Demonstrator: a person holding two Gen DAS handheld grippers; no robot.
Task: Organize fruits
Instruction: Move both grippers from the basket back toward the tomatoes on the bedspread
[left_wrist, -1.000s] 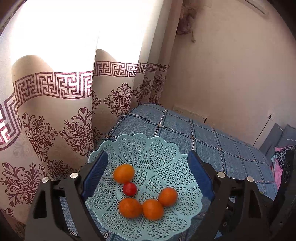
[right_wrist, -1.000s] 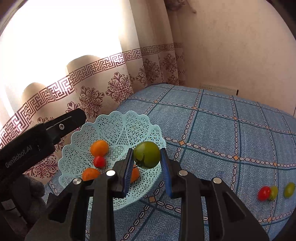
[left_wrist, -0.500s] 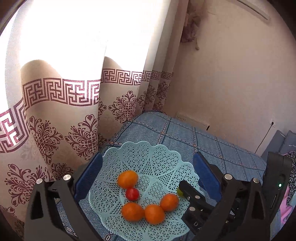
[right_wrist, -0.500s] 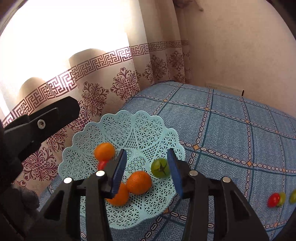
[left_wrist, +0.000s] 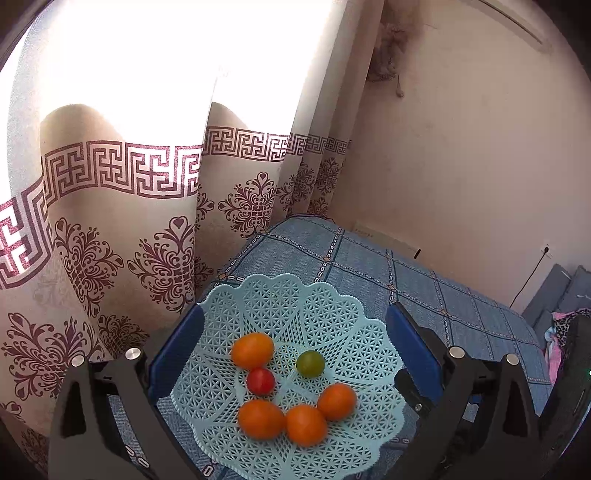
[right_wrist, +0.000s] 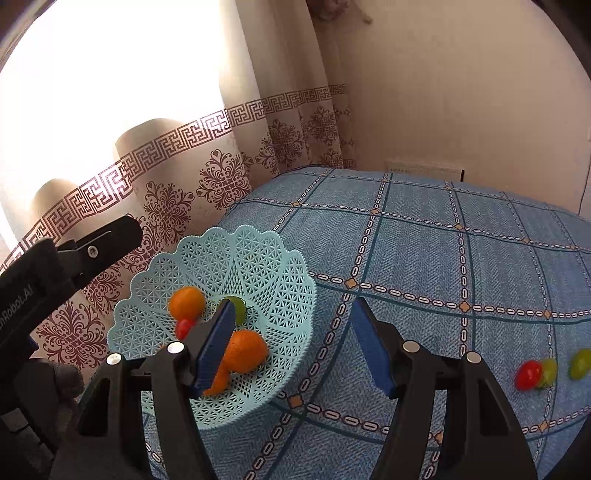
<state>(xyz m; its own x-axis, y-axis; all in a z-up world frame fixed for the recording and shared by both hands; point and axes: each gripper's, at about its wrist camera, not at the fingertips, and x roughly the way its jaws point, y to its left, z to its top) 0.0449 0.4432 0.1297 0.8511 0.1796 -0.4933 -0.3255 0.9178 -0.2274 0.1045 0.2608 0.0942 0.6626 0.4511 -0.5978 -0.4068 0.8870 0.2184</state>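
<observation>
Above the basket (left_wrist: 334, 295) on the blue bed cover (right_wrist: 461, 258), I hold my left gripper (left_wrist: 291, 343) with jaws wide. My right gripper (right_wrist: 293, 343) hovers beside the rim, jaws wide, empty; the green tomato (left_wrist: 310, 363) lies inside among oranges.

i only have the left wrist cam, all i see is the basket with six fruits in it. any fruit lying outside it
Observer: Yes. The right wrist view shows a red tomato on the blue bedspread, far right of the basket.
Operator: just that one
Observer: No. A green fruit touches it, and a second green fruit lies slightly apart.
Operator: right gripper holding anything
Observer: No. The right gripper is open and empty.
</observation>
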